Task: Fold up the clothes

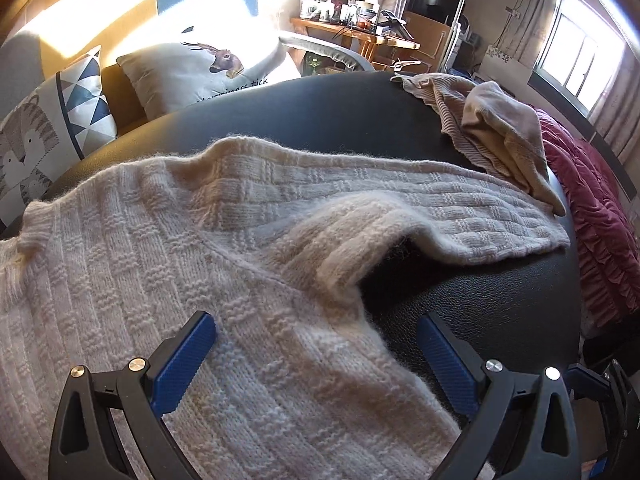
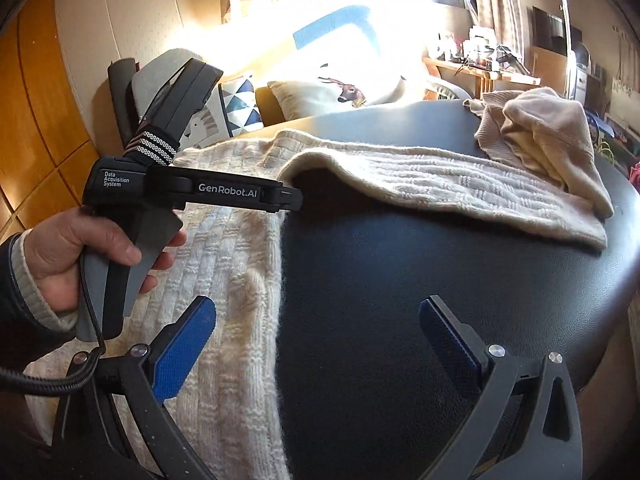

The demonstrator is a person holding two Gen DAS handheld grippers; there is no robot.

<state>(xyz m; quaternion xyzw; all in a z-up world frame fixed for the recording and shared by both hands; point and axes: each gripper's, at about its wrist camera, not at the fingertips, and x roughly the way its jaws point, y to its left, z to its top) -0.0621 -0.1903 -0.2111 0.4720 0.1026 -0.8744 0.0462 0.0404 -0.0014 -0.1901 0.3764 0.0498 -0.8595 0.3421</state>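
Observation:
A cream knitted sweater (image 1: 168, 264) lies spread on a black leather table (image 1: 488, 296), one sleeve (image 1: 460, 208) stretched to the right. My left gripper (image 1: 316, 344) is open and empty just above the sweater's body near the armpit. In the right wrist view the sweater (image 2: 224, 280) lies at left and its sleeve (image 2: 460, 188) runs across the far side. My right gripper (image 2: 318, 328) is open and empty over the sweater's edge and bare table (image 2: 400, 264). The left gripper (image 2: 290, 200) shows there from the side, held in a hand, jaws hidden.
A pile of beige clothes (image 1: 492, 128) lies at the table's far right, also in the right wrist view (image 2: 548, 136). A maroon ruffled garment (image 1: 592, 216) hangs off the right edge. Cushions (image 1: 200, 68) on a sofa stand behind the table. A cluttered wooden desk (image 1: 360, 28) is farther back.

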